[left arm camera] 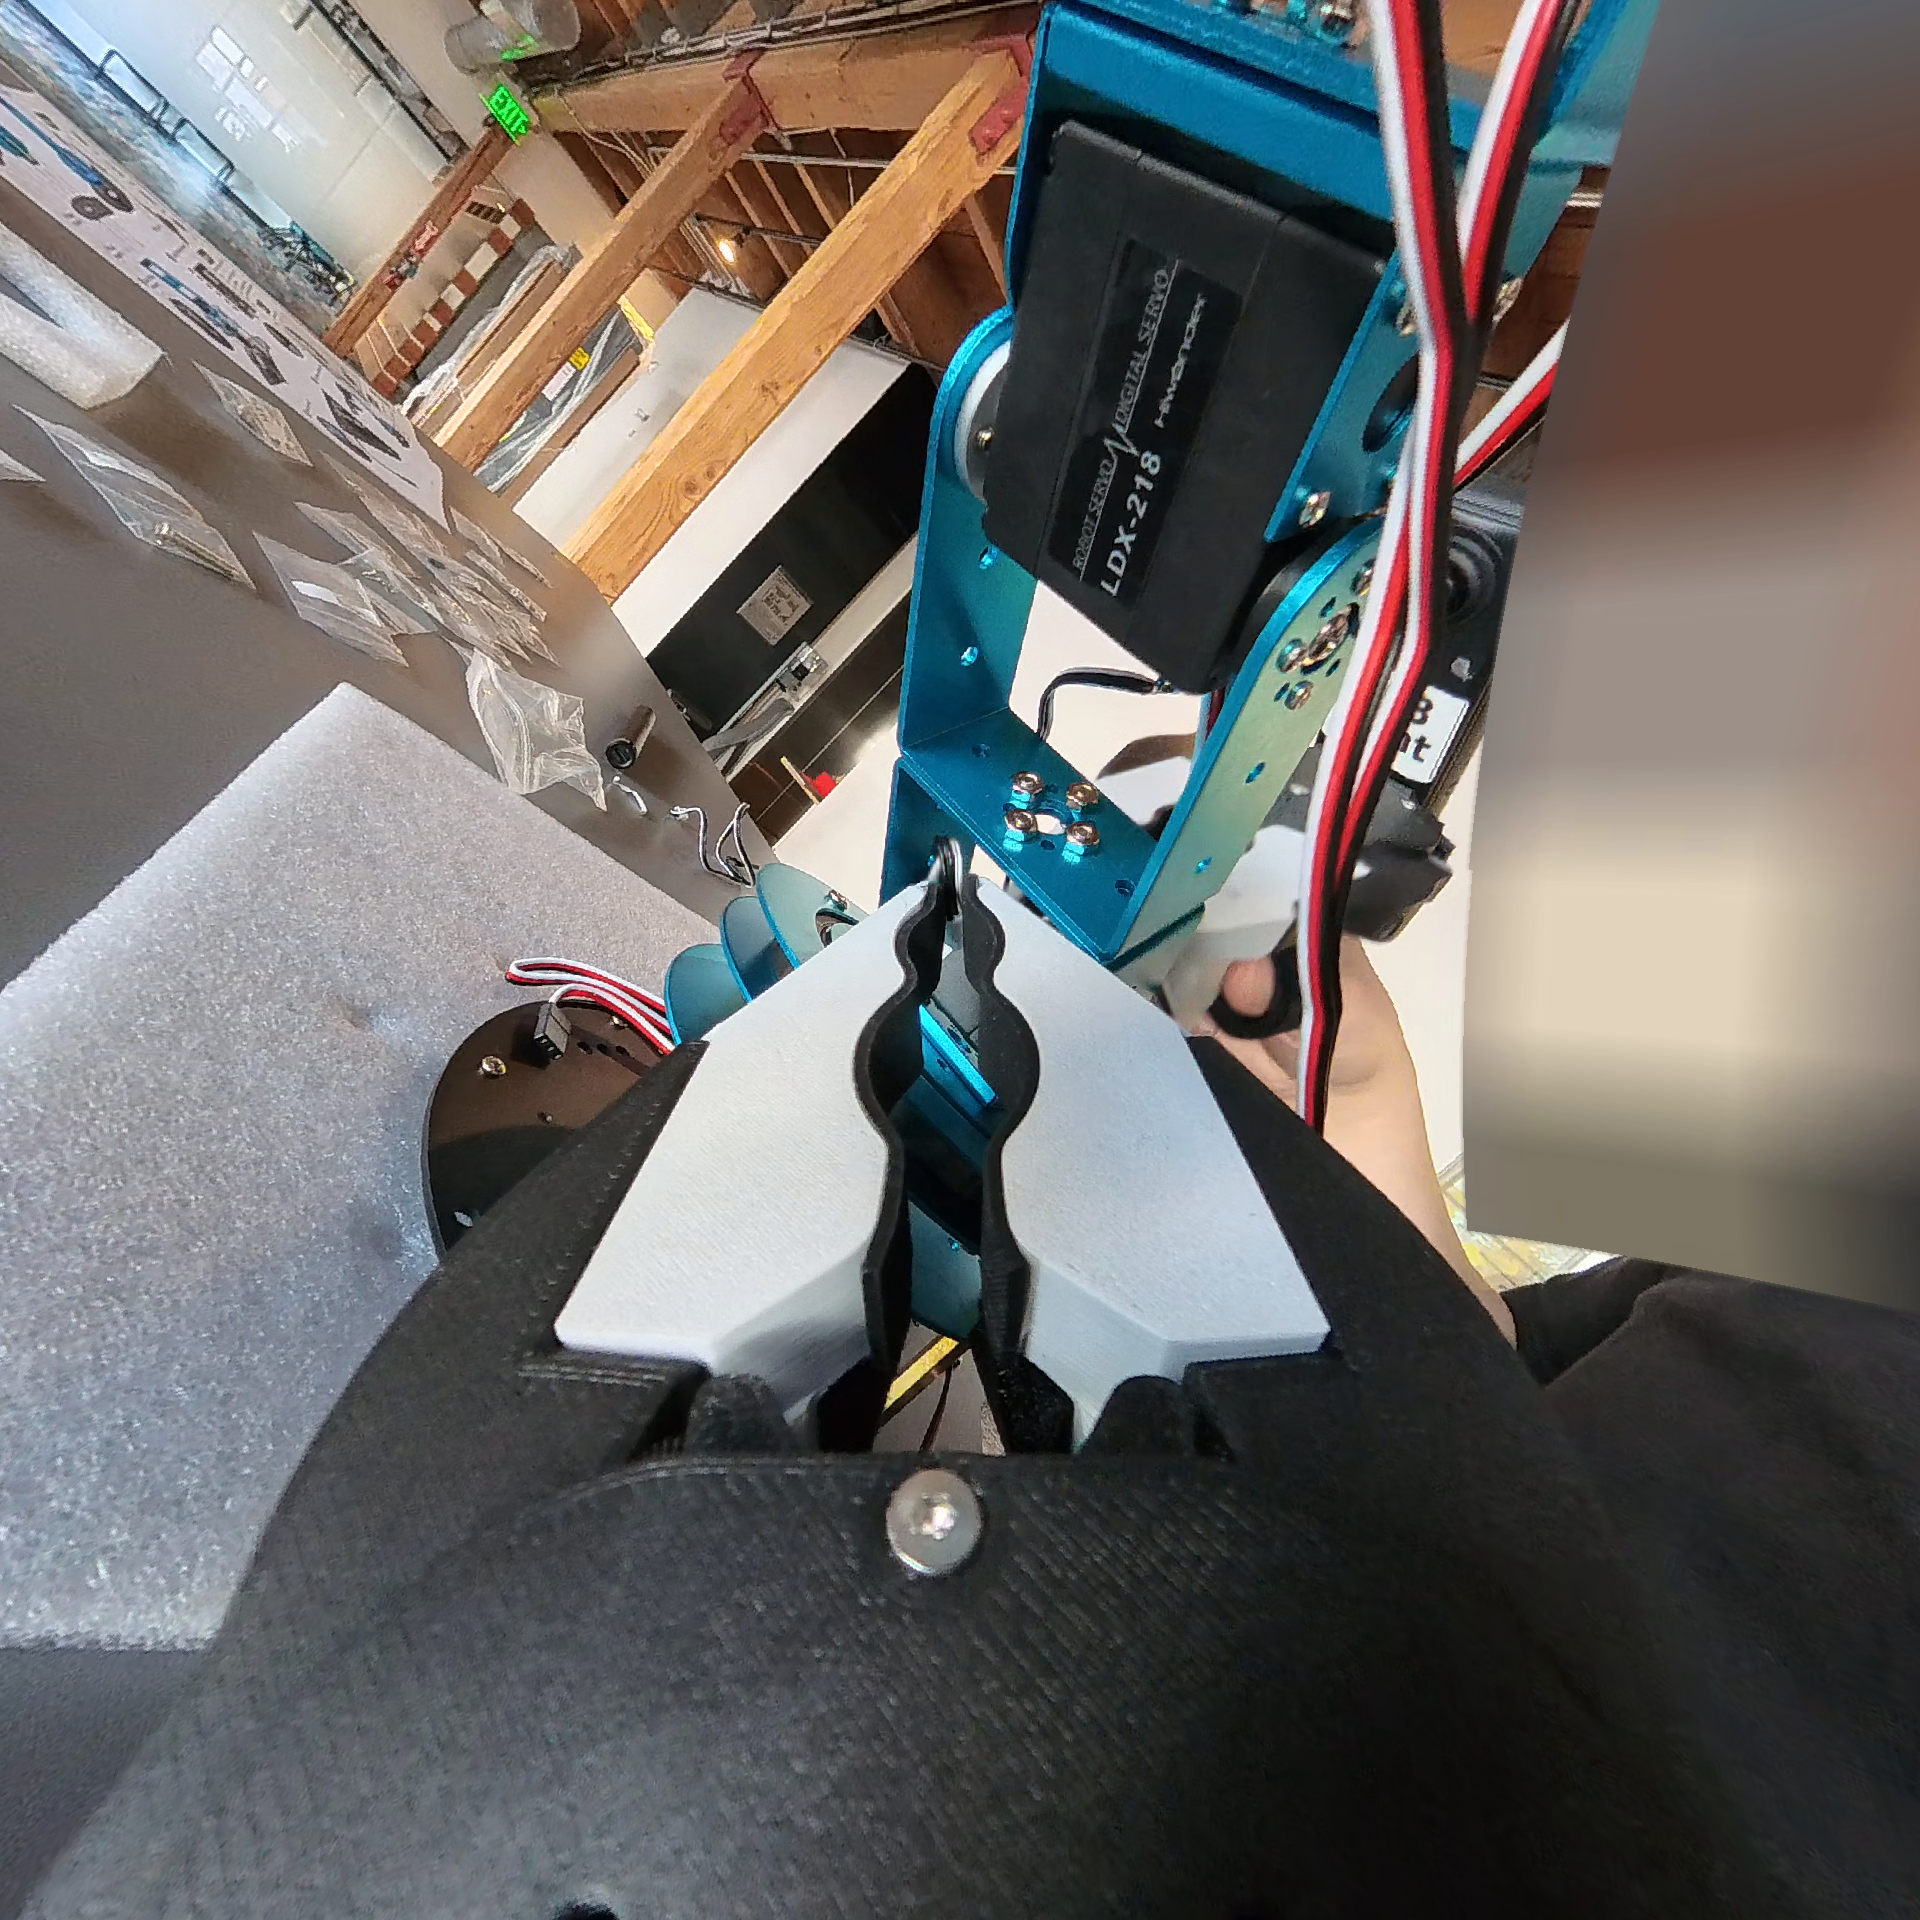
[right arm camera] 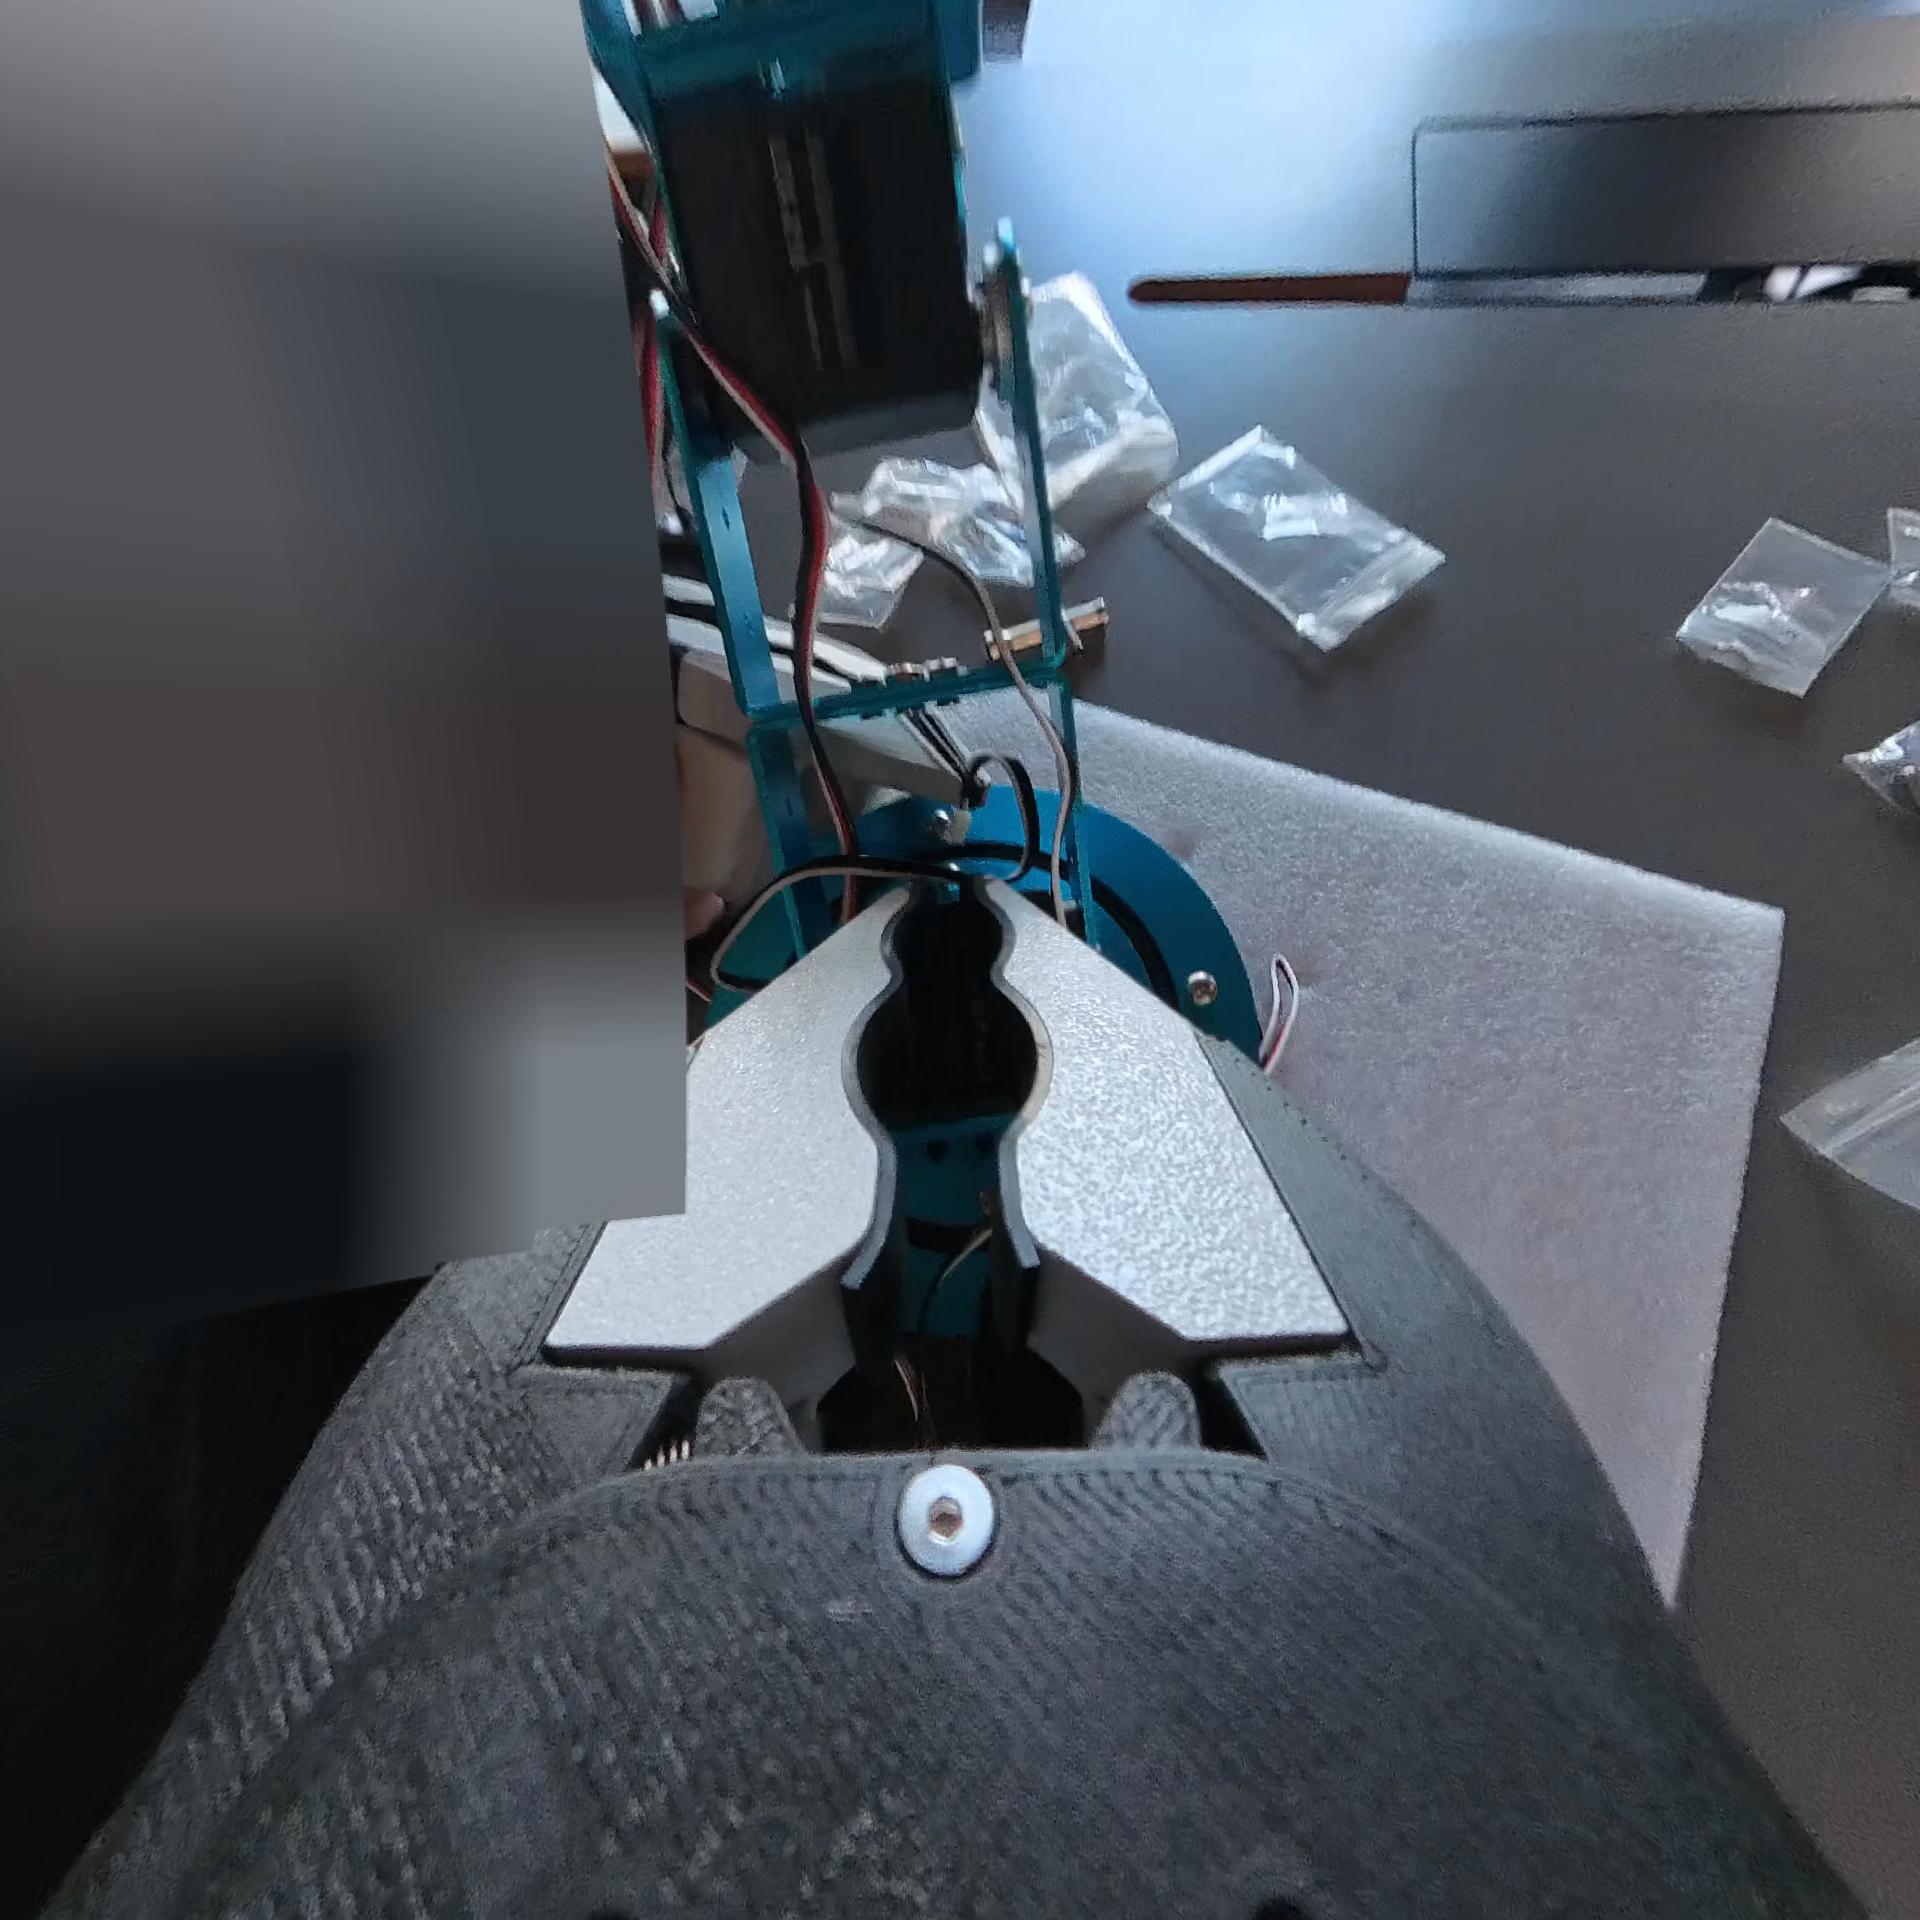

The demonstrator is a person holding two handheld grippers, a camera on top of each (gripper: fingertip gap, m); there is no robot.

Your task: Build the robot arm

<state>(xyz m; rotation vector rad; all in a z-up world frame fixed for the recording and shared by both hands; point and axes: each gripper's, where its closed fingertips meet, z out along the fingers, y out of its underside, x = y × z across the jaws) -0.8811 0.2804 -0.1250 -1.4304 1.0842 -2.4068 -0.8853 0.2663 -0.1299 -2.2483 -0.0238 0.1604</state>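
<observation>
A blue metal robot arm [left arm camera: 966, 623] with a black servo [left arm camera: 1164, 416] stands on a round base [right arm camera: 1164, 914] over a white foam sheet [left arm camera: 208, 1039]. My left gripper [left arm camera: 951, 883] is shut, and its tips pinch a small dark wire loop [left arm camera: 945, 857] at the foot of the blue bracket. My right gripper [right arm camera: 951, 891] is shut at the arm's base, with a black-and-white servo wire [right arm camera: 831, 878] running into its tips. The right gripper also shows in the left wrist view [left arm camera: 1236, 935], held by a hand [left arm camera: 1351, 1049] beside the bracket.
A dark table [right arm camera: 1507, 436] holds several clear bags of small parts [right arm camera: 1288, 530] and printed sheets [left arm camera: 239, 301]. Red, white and black cables [left arm camera: 1423, 312] hang down the arm. A black round plate [left arm camera: 520, 1101] lies on the foam. My left and right fingertips are right by each other.
</observation>
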